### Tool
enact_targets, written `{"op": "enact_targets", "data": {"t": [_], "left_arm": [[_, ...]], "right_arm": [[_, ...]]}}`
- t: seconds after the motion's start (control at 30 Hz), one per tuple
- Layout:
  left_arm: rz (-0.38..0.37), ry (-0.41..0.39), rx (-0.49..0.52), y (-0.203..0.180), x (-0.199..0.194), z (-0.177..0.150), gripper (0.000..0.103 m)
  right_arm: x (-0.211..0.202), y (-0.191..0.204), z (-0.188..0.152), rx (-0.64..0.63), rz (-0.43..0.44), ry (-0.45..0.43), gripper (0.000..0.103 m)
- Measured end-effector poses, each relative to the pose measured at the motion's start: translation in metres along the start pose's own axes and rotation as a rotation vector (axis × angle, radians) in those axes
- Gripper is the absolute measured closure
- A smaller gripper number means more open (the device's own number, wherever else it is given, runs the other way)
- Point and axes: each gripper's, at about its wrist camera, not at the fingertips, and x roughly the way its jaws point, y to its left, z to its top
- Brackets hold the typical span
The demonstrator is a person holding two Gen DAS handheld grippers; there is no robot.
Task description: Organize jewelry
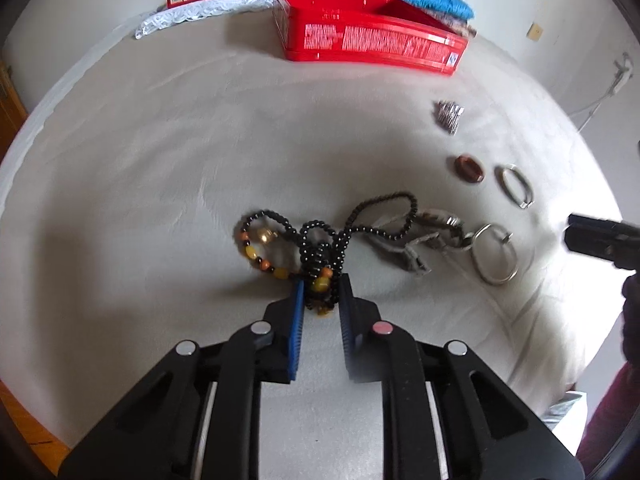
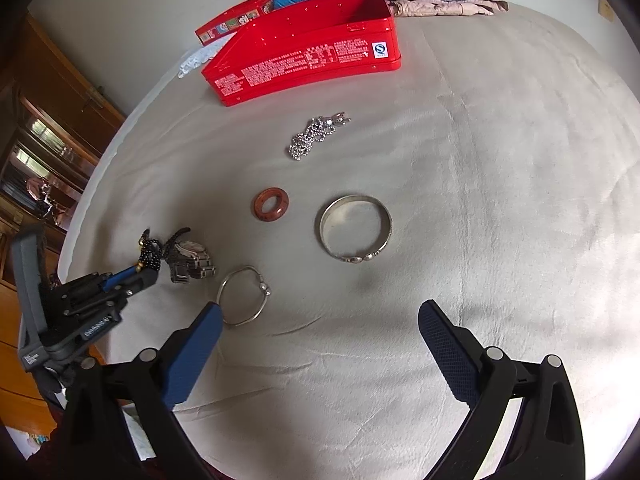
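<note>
The left tool (image 1: 320,290) is clamped on the black bead necklace (image 1: 320,240) lying on the bed (image 1: 160,160), while the right tool (image 2: 320,320) hangs with jaws wide apart above the thin silver bangle (image 2: 244,294).

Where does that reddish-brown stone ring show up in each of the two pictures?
Left wrist view: the reddish-brown ring lies right of centre on the cloth, below the small silver chain.
Right wrist view: the ring lies left of centre, just left of the wide silver bangle.
Shared landmark: the open red tin at the far side of the bed in both views.
</note>
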Motion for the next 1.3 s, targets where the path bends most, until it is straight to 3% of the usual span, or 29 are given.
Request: {"op": "enact_targets", "data": {"t": [0.17, 0.2, 0.4, 0.67, 0.77, 0.83, 0.87, 1.17, 1.3], "left_arm": [[-0.015, -0.080, -0.015, 0.004, -0.022, 0.014, 0.089], [-0.014, -0.095, -0.019, 0.005, -0.026, 0.017, 0.097], [-0.013, -0.152, -0.053, 0.015, -0.039, 0.037, 0.097], [0.011, -0.087, -0.084, 0.040, -0.016, 0.041, 0.097], [0.022, -0.039, -0.099, 0.052, -0.006, 0.041, 0.087], [0.035, -0.018, -0.114, 0.057, -0.002, 0.040, 0.053], [0.035, -0.019, -0.117, 0.058, -0.001, 0.040, 0.048], [0.037, 0.037, -0.099, 0.047, 0.023, 0.050, 0.039], [0.072, 0.047, -0.070, 0.040, 0.030, 0.055, 0.042]], "right_arm": [[0.001, 0.001, 0.003, -0.006, 0.003, 0.002, 0.006], [0.001, 0.002, 0.003, -0.009, 0.006, 0.002, 0.007], [0.002, 0.003, 0.013, 0.001, 0.025, 0.001, 0.015], [0.011, 0.012, 0.029, -0.017, 0.042, 0.007, 0.022], [0.015, 0.015, 0.032, -0.023, 0.044, 0.011, 0.022], [0.017, 0.017, 0.034, -0.026, 0.043, 0.016, 0.022], [0.018, 0.018, 0.035, -0.028, 0.041, 0.019, 0.022], [0.025, 0.026, 0.043, -0.048, 0.042, 0.032, 0.022], [0.029, 0.028, 0.046, -0.055, 0.041, 0.042, 0.022]]}}
